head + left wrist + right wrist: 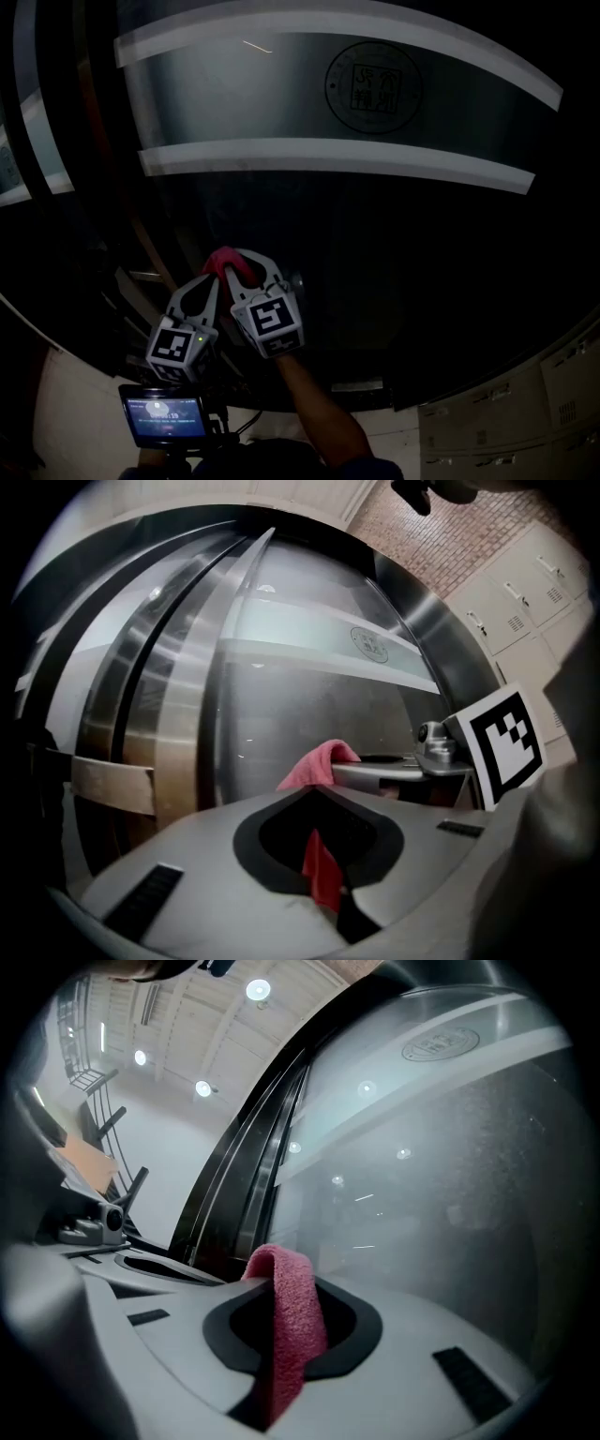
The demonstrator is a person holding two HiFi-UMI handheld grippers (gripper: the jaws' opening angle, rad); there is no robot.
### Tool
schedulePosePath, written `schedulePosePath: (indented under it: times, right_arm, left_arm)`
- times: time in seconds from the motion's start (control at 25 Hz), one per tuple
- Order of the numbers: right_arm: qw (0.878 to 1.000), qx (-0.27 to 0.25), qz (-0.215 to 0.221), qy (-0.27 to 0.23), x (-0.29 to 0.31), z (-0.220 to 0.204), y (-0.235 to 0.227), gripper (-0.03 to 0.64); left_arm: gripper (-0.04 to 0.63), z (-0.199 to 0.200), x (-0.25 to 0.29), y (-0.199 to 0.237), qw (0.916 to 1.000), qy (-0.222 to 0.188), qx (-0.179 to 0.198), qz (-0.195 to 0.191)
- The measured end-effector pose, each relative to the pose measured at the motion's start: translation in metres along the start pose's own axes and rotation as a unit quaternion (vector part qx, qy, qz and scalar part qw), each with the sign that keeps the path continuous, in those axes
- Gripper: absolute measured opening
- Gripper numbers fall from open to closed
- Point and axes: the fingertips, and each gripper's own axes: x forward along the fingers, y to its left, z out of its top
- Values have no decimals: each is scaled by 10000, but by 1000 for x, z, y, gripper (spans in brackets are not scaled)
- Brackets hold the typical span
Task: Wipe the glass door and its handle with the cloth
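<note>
Two jaws pairs pinch one cloth point(228, 262): left gripper point(214, 277) and right gripper point(253, 272) hold it at the dark glass door point(394, 244), lower centre. Frosted bands point(328, 155) cross above; lockers point(525, 412) stand lower right.

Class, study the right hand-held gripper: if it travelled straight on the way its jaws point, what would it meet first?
The glass door, most likely. The right hand-held gripper is shut on the pink cloth, whose fold sticks out ahead, so cloth would touch the pane first; the gap is unclear.
</note>
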Motion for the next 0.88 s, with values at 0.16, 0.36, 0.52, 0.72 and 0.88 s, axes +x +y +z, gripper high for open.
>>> schedulePosePath:
  times: [0.16,0.36,0.52,0.72,0.88]
  right_arm:
    - [9990,25,-435,-16,-43,0,-48,32]
    - [9912,-118,-1314,90,-125,-8,-137,32]
    - [9820,-183,-1867,233,-197,-2,-203,32]
    - [9662,-294,-2542,313,-278,15,-277,32]
    - [9602,-336,-2758,288,-316,25,-305,32]
  left_arm:
    - [12,0,26,-46,9993,-56,-43,-373]
    - [12,-2,67,-143,9934,-77,-125,-1142]
    - [12,2,96,-218,9871,-103,-257,-1575]
    - [12,15,123,-295,9783,-218,-306,-2038]
    - [12,15,134,-337,9738,-160,-362,-2240]
